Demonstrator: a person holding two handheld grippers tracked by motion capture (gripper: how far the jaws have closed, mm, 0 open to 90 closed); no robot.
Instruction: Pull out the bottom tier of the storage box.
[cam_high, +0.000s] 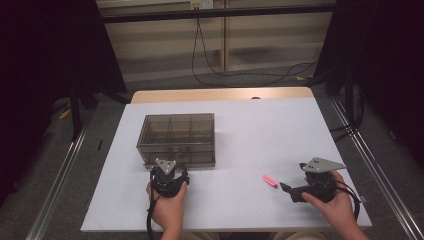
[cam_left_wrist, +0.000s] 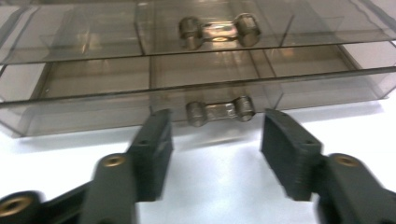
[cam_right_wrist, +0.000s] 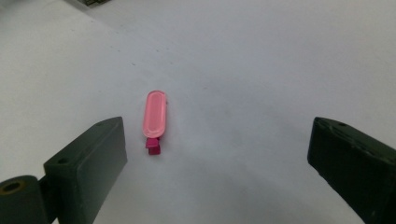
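Smoky see-through drawer box (cam_high: 176, 137) standing on the white desk (cam_high: 260, 130), left of centre, two drawers stacked, dividers visible through the walls. Landmark for everything else.

Left gripper (cam_high: 169, 170) parked right at the box's front face, held in the person's left hand (cam_high: 169, 207), grey three-cornered plate on top. Seen from the left gripper view: jaws spread, the two black pads standing either side of the lower drawer handle (cam_left_wrist: 220, 111) — a clear dumbbell-shaped bar — without pressing on it. Nothing clamped; bare desk showing between the pads. Handle slightly beyond the fingertips, roughly centred in the gap. Upper drawer handle (cam_left_wrist: 219, 30) of the same shape directly above. Lower drawer front standing a little forward of the upper one.

Pink clip (cam_high: 270, 181) lying flat on the desk to the right of the box and nearer the person, well apart from it. Long, rounded, pale pink on top, with a darker magenta stub at the near end in the right gripper view (cam_right_wrist: 154, 119).

Right gripper (cam_high: 289, 189) further right of the box again, just beyond the clip, held in the right hand (cam_high: 336, 205) and pointing toward the clip. Jaws wide open — clip ahead of them, closer to the jaw at that view's left, touching neither.
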